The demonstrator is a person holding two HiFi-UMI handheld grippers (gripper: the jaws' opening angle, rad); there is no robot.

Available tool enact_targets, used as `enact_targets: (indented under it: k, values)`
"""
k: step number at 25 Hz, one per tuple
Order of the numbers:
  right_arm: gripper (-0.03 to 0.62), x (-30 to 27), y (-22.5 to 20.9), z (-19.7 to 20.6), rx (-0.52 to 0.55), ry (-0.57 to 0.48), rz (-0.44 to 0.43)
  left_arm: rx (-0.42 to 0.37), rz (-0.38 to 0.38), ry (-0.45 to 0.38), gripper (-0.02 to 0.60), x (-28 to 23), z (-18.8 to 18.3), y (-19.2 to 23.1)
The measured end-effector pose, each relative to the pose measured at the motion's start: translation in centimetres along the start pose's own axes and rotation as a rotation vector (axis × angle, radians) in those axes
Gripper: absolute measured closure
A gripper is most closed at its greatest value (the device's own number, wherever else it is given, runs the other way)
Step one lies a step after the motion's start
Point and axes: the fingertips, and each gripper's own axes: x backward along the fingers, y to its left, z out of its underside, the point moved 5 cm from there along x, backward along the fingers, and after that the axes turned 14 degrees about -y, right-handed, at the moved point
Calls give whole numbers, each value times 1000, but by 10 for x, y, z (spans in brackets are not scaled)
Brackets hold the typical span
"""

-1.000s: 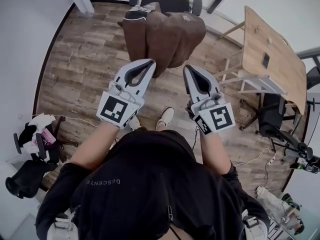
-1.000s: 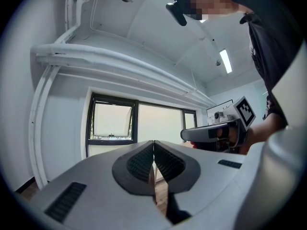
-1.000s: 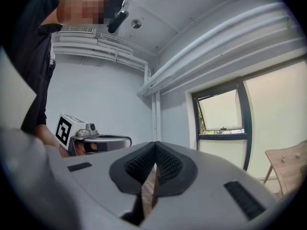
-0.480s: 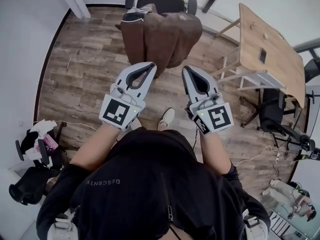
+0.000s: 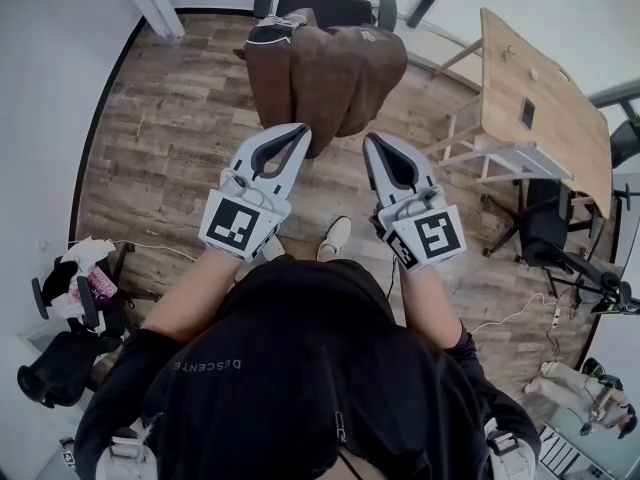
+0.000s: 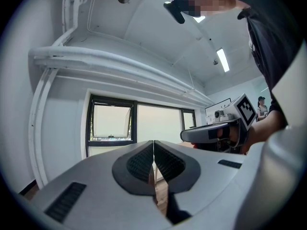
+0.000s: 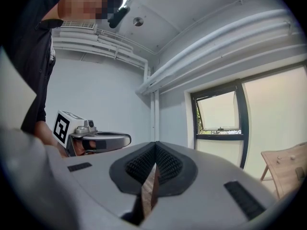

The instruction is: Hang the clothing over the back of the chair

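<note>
A brown garment point(image 5: 335, 73) is draped over the back of a black office chair point(image 5: 330, 6) at the top of the head view; its folds hang down toward the wooden floor. My left gripper point(image 5: 303, 128) and right gripper point(image 5: 370, 140) are held side by side just in front of its lower edge, apart from the cloth as far as I can tell. In the left gripper view the left gripper point(image 6: 153, 143) has its jaws pressed together with nothing between them. The right gripper point(image 7: 156, 143) is likewise shut and empty.
A wooden table point(image 5: 540, 98) with a dark phone point(image 5: 527, 113) stands at the right, with a second black chair point(image 5: 545, 233) beside it. Clutter and bags point(image 5: 70, 288) lie at the left wall. The person's shoe point(image 5: 332, 236) is on the floor below the grippers.
</note>
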Motion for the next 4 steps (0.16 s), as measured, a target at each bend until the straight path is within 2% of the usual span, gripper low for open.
enact_targets:
  k: [4]
  values:
    - [588,1,1,0,1,2,-2,4,-9,-4,562,2,0,0]
